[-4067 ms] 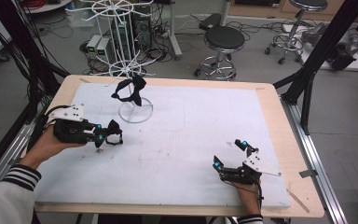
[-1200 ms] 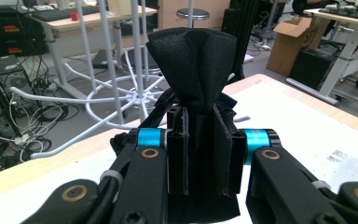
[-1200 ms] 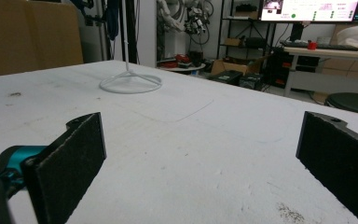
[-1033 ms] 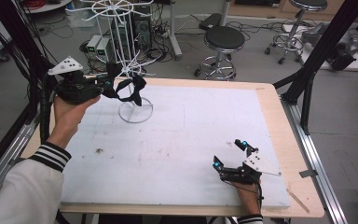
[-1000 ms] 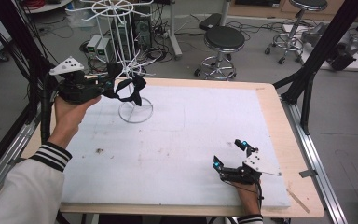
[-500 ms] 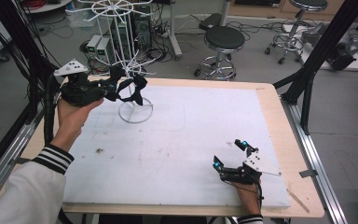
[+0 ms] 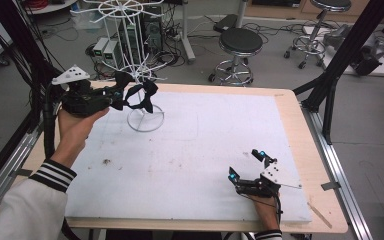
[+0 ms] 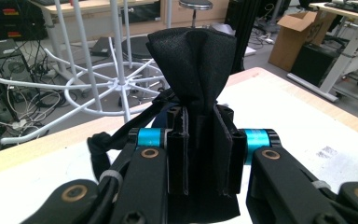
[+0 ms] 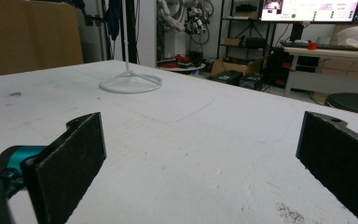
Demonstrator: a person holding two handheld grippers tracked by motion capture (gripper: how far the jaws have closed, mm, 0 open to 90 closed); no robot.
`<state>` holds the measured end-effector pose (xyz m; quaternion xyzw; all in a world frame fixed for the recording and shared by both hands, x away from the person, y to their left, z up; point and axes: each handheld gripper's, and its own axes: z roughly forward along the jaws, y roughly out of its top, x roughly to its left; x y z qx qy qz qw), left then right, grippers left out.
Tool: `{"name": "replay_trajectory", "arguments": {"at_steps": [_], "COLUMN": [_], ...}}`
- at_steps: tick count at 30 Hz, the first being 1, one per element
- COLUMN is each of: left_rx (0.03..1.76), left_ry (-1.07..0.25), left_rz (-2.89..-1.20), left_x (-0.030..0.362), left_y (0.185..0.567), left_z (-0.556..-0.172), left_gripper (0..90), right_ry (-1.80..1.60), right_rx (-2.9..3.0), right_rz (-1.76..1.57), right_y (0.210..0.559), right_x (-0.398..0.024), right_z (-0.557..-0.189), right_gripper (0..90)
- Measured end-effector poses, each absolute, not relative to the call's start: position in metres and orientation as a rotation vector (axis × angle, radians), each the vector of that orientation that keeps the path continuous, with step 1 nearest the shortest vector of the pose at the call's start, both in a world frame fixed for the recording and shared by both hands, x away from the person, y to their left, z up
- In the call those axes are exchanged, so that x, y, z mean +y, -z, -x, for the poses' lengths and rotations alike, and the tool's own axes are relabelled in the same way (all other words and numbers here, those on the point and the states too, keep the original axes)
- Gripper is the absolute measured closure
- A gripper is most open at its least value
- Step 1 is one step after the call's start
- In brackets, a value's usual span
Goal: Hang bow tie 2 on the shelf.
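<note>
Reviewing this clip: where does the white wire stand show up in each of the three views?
High view: white wire stand at upper left, ring base on the table.
Left gripper view: its spokes left of centre, behind the black cloth.
Right gripper view: its ring base upper left.
Shared landmark: white table surface.

- Black cloth (image 8: 193,65): matt woven fabric, soft folds, pinched in left gripper (image 8: 204,154) jaws.
- Left gripper: matt black plastic arms, glossy blue metal-looking rollers, brass-like rivets.
- Right gripper (image 9: 205,163) pads: rough, matt black, foam-like.
- Wire rack (image 7: 139,65): white coated metal wire, smooth, at 11 o'clock of table.
- Table (image 7: 290,107): light wood edge w/ matt white sheet (image 7: 205,140), scuffed, specked.
- Sleeve (image 7: 25,200): white knit cloth, black-striped cuff.
</note>
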<state>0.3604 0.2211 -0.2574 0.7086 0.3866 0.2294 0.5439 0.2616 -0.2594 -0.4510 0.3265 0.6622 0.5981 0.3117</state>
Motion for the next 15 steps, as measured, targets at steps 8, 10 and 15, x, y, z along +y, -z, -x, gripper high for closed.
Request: {"name": "replay_trajectory", "arguments": {"at_steps": [8, 10, 15], "left_rx": [0.953, 0.961, 0.98], "left_ry": [-0.558, -0.563, -0.577], "left_rz": [-1.695, -1.701, -1.696], "left_x": [0.214, 0.214, 0.215], "left_y": [0.265, 0.266, 0.269], "left_z": [-0.373, -0.376, -0.382], "left_gripper": [76.7, 76.7, 76.6], "right_ry": [-1.585, -1.587, -1.587], "right_rx": [1.75, 1.75, 1.75], "right_rz": [-0.871, -0.873, -0.874], "right_y": [0.451, 0.451, 0.451], "right_x": [-0.26, -0.26, -0.26], "right_z": [-0.261, -0.261, -0.261], "right_gripper": [0.7, 0.6, 0.6]}}
